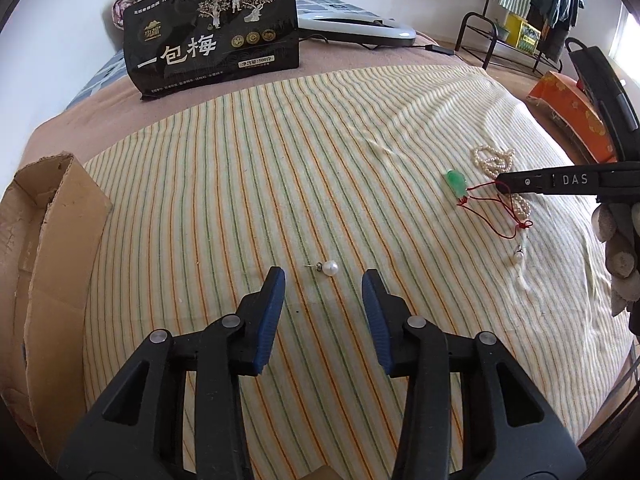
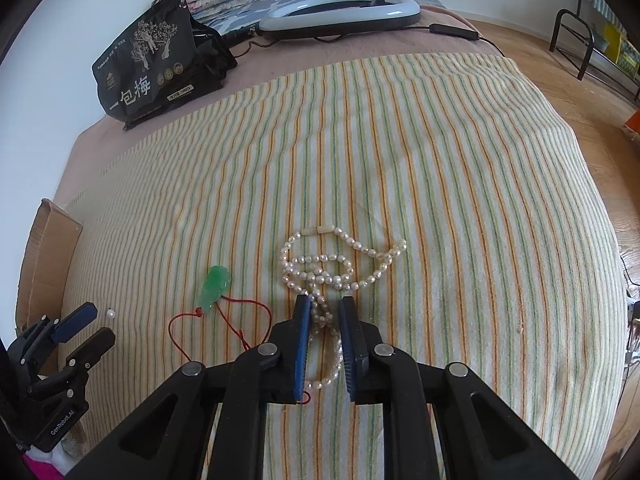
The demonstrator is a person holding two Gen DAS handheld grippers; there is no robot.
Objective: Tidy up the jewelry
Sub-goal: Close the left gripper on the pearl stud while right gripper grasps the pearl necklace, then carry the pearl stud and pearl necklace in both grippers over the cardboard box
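The necklace (image 2: 332, 268) lay between the right claw's (image 2: 325, 306) narrowly parted, unclosed jaws, so pinching was judged next, while an earring (image 1: 329, 268) lay just ahead of the spread left claw (image 1: 324, 280).

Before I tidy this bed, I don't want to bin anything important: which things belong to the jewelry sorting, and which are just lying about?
Belongs to the job:
pearl necklace
green pendant on red cord
pearl earring
second small pearl piece

Just lying about:
black snack bag
cardboard box
grey ring lamp
orange box
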